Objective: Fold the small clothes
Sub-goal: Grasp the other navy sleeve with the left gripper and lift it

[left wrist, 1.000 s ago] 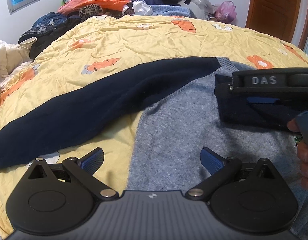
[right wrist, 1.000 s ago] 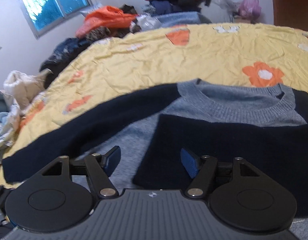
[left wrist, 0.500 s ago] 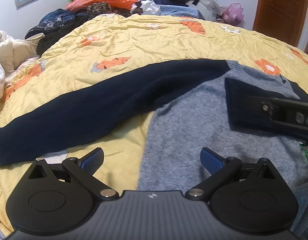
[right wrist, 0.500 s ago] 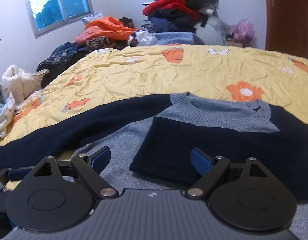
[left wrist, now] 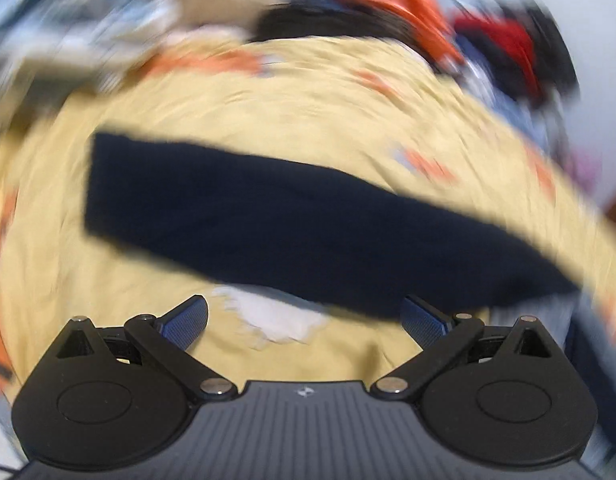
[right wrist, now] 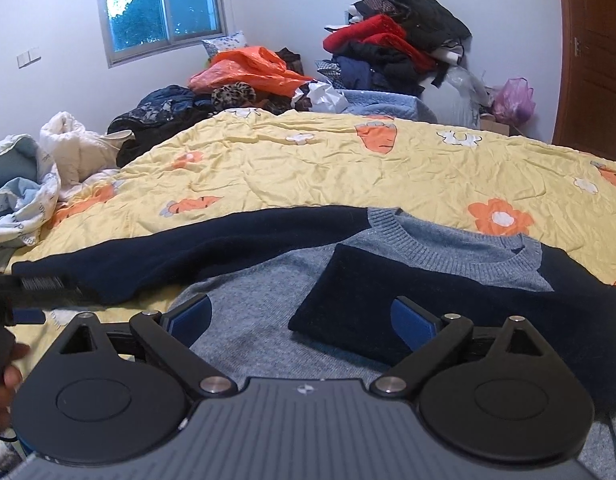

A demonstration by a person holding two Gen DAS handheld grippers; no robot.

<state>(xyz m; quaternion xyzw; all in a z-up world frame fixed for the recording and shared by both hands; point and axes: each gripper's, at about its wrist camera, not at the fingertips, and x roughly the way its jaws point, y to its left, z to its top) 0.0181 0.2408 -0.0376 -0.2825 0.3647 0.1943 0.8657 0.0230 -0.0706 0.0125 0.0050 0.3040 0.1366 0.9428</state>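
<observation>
**Sweater on bed, one sleeve folded, both grippers empty**

The grey sweater [right wrist: 263,280] w/ navy sleeves lies flat on the yellow quilt [right wrist: 348,168], collar pointing away from the right wrist cam. All places below are relative to the sweater's grey body.

The right-hand sleeve [right wrist: 448,312] is folded across the body, just below the collar, resting on the grey knit. The other sleeve [right wrist: 167,256] runs straight out to the left of the body, flat on the quilt; in the left wrist view, badly motion-blurred, the same sleeve [left wrist: 287,232] crosses the frame on a diagonal.

The right gripper [right wrist: 301,316] hangs over the body's lower part, jaws opening & already wide, nothing between them. The left gripper [left wrist: 305,316] sits by the outstretched sleeve, jaws spread wide, nothing gripped; its pads touch no cloth as far as the blur allows. Behind the sweater, past the quilt's far edge, sits a clothes pile [right wrist: 392,52] below a window [right wrist: 159,4].
</observation>
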